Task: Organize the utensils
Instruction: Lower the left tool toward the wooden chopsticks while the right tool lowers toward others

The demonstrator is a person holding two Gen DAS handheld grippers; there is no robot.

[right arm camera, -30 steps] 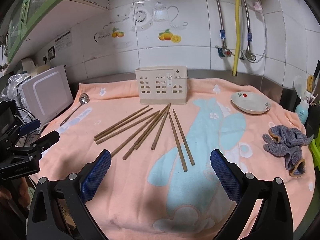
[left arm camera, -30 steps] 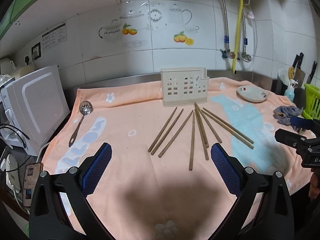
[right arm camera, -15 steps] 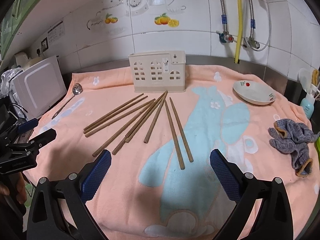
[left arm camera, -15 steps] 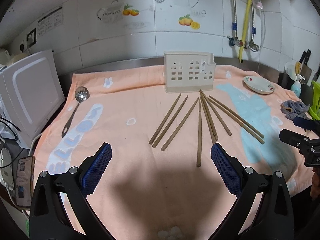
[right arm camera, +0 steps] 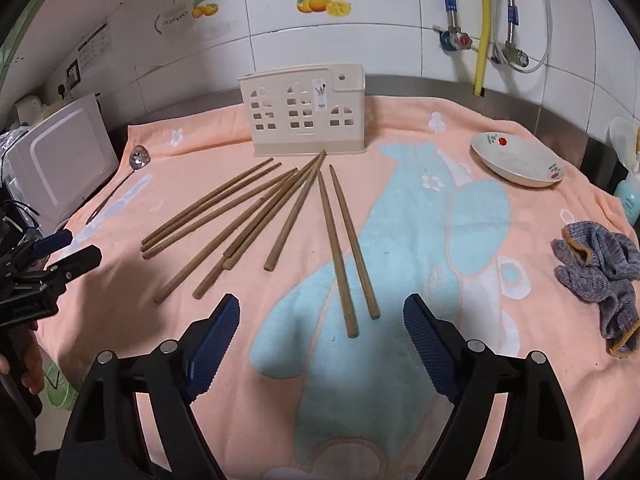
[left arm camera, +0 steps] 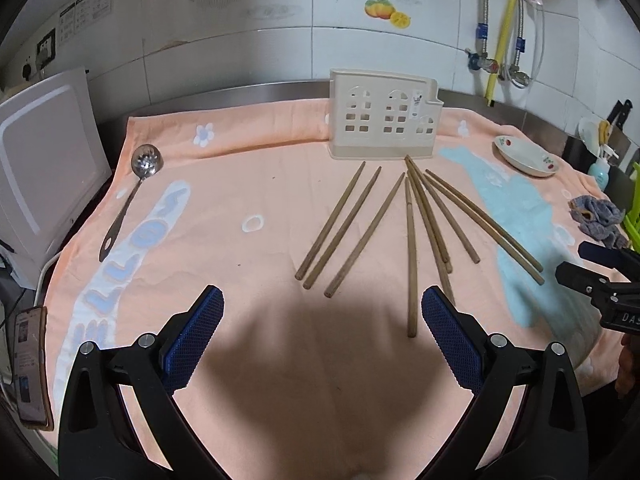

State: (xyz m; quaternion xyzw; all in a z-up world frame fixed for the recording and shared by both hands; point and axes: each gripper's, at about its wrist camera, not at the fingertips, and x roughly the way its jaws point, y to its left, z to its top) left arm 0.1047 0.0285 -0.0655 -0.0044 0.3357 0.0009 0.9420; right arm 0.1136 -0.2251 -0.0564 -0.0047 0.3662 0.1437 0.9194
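Observation:
Several wooden chopsticks (left arm camera: 410, 240) (right arm camera: 280, 216) lie fanned out on the peach towel (left arm camera: 248, 184) in front of a cream utensil holder (left arm camera: 384, 120) (right arm camera: 306, 110) that stands upright at the back. A metal slotted spoon (left arm camera: 132, 196) (right arm camera: 120, 184) lies at the left. My left gripper (left arm camera: 322, 312) is open and empty above the towel's near side, short of the chopsticks. My right gripper (right arm camera: 320, 324) is open and empty, just short of the two rightmost chopsticks' near ends (right arm camera: 362, 320).
A white bowl (right arm camera: 518, 160) sits at the back right. A grey cloth (right arm camera: 596, 268) lies at the right edge. A white appliance (left arm camera: 44, 160) stands at the left and a phone (left arm camera: 30, 364) lies by the left edge. Pipes run down the tiled wall.
Both grippers have moved forward and lower toward the chopsticks, which now look nearer. Both stay open. Nothing on the towel has moved.

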